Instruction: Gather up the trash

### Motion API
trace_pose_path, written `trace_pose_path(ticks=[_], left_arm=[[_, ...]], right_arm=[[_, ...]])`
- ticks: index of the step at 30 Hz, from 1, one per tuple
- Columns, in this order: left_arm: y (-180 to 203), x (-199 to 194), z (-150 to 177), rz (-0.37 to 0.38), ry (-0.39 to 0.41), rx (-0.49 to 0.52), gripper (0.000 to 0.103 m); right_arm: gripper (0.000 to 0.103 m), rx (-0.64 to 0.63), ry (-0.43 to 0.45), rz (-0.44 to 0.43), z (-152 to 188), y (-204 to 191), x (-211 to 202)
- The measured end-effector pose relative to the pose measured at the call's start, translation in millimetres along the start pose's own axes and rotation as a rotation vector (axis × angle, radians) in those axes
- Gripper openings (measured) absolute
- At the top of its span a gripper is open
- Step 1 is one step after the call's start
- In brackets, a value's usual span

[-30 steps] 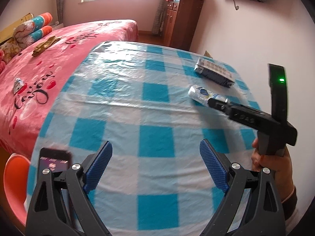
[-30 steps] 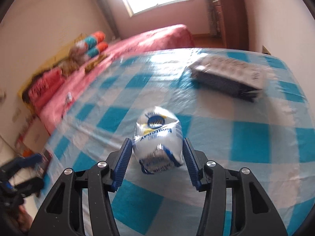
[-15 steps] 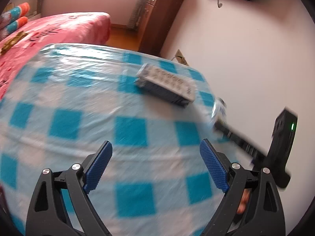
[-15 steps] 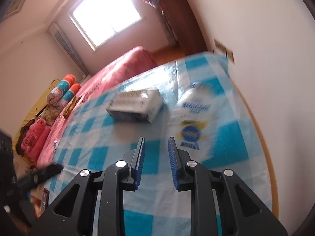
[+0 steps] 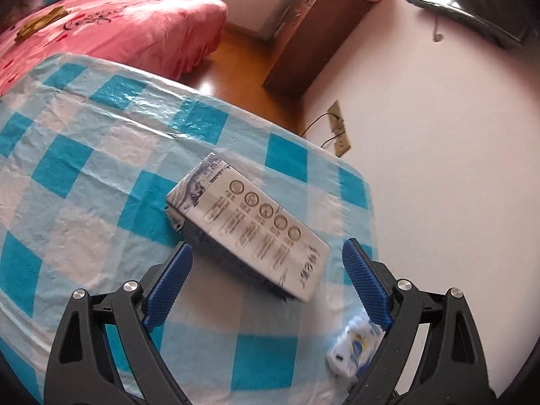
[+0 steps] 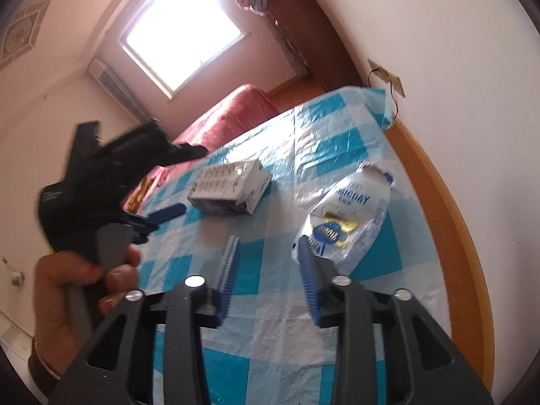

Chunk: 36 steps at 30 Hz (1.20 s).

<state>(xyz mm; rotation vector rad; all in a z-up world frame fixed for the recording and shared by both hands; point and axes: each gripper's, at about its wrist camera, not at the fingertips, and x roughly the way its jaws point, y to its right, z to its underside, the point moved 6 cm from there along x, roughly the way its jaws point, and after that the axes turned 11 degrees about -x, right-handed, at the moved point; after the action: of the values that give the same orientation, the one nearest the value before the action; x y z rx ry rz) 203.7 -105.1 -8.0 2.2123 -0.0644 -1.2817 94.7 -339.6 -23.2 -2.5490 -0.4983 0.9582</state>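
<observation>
A white and dark printed carton lies flat on the blue-checked table cloth. My left gripper is open and hovers just short of the carton's near side, one finger on either side of it, not touching. A white foil pouch with blue print lies on the cloth near the wall-side edge. My right gripper has its jaws opening with nothing between them; the pouch lies just right of its right finger. In the left wrist view the pouch peeks out behind the right finger.
The wall runs close along the table's right side, with the wooden table rim bare there. A pink bed and a brown cabinet stand beyond the table. A hand holds the left gripper at the left of the right wrist view.
The pouch, first between the right fingers, now lies free on the cloth to their right. The right jaws narrowed, then widened. The left gripper swung right to the carton.
</observation>
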Motion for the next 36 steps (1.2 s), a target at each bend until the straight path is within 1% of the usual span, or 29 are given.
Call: trace_pose_path(ticks=[1, 3, 4, 6, 7, 11, 14, 16, 17, 18, 21, 25, 26, 30, 35, 36], left_arm=[[-0.9, 4.3, -2.4, -0.014, -0.003, -0.007, 0.091], [-3.1, 12.3, -5.7, -0.046, -0.006, -0.03, 0.091], [-3.1, 16.7, -7.1, -0.061, -0.007, -0.038, 0.091], [-3.9, 22.1, -11.0, -0.083, -0.004, -0.024, 0.091], [-4.5, 23.5, -11.9, -0.093, -0.004, -0.016, 0.091], [-5.1, 35.6, -17.5, -0.151, -0.013, 0.029, 0.091], [-5.9, 40.9, -22.4, -0.152, -0.016, 0.043, 0.091], [-2.7, 43.0, -24.3, -0.156, -0.024, 0.065, 0.091], [-0.6, 43.7, -24.5, -0.157, -0.029, 0.08, 0.091], [3.5, 46.5, -23.3, -0.162, -0.041, 0.112, 0.091], [11.5, 53.6, -16.9, -0.183, -0.061, 0.197, 0.091], [9.8, 51.2, -12.1, -0.144, -0.077, 0.21, 0.09], [8.0, 49.0, -10.9, -0.12, -0.08, 0.213, 0.084], [-0.7, 39.6, -4.5, -0.078, -0.085, 0.225, 0.077], [-15.1, 26.0, 6.9, -0.039, -0.103, 0.252, 0.073], [-18.4, 23.5, 9.3, -0.035, -0.108, 0.257, 0.073]], right_arm=[[0.046, 0.007, 0.013, 0.005, -1.8, 1.8, -3.7], [0.055, 0.02, 0.034, 0.025, -4.6, 5.5, -8.9], [0.057, 0.026, 0.047, 0.049, -6.4, 10.6, -13.9], [0.065, 0.035, 0.057, 0.086, -7.9, 17.1, -18.4], [0.067, 0.038, 0.055, 0.099, -8.1, 20.6, -18.6], [0.068, 0.06, 0.023, 0.127, -4.3, 31.1, -10.0], [0.068, 0.07, 0.014, 0.152, -3.2, 36.6, -6.4], [0.073, 0.075, 0.01, 0.16, -4.7, 40.8, -3.0], [0.077, 0.079, 0.006, 0.166, -5.5, 42.5, -0.4], [0.078, 0.079, 0.002, 0.172, -5.8, 42.0, 2.3], [0.078, 0.07, -0.019, 0.177, -5.9, 39.7, 9.4], [0.08, 0.029, -0.034, 0.204, -8.0, 35.5, 19.9], [0.08, 0.016, -0.038, 0.209, -8.0, 34.3, 22.8], [0.083, -0.032, -0.053, 0.239, -7.4, 28.7, 30.9], [0.083, -0.062, -0.068, 0.226, -7.7, 23.8, 39.6], [0.081, -0.067, -0.071, 0.227, -8.1, 22.5, 40.8]])
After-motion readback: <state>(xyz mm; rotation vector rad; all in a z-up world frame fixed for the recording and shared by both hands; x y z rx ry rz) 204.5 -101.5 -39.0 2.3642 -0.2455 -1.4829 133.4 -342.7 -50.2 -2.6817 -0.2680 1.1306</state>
